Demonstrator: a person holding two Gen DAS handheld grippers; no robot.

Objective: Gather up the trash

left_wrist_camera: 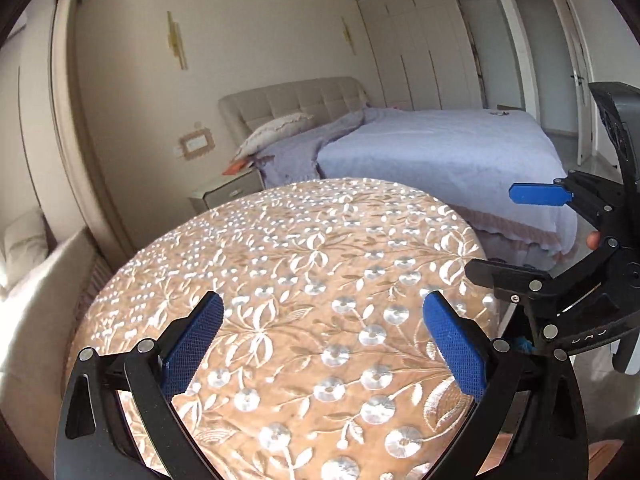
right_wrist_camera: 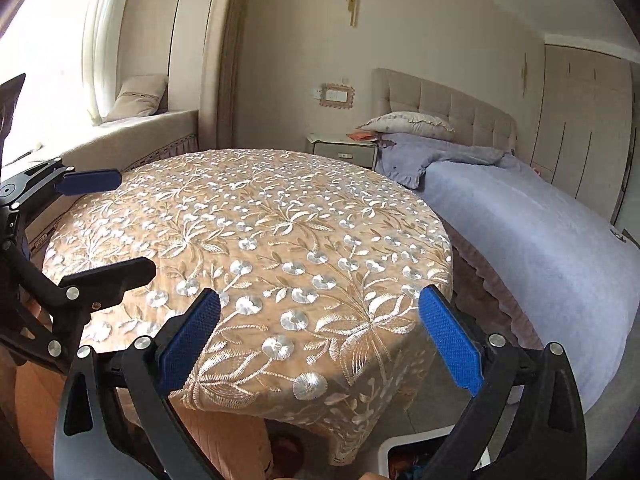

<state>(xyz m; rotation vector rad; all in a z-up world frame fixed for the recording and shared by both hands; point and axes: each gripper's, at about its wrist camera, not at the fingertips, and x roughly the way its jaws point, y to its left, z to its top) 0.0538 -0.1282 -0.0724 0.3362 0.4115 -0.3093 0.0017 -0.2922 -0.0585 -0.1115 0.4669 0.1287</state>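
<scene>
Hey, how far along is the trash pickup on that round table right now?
Done, seemingly: the embroidered tablecloth on the round table shows no trash. In hand: nothing; the left hand-held gripper and right hand-held gripper both hover open and empty. Left: possibly nothing here; a white bin below the table edge appears to hold something.

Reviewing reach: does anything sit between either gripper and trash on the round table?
No trash shows on the table, so nothing can block it. Left gripper and right gripper are open above bare embroidered cloth.
</scene>
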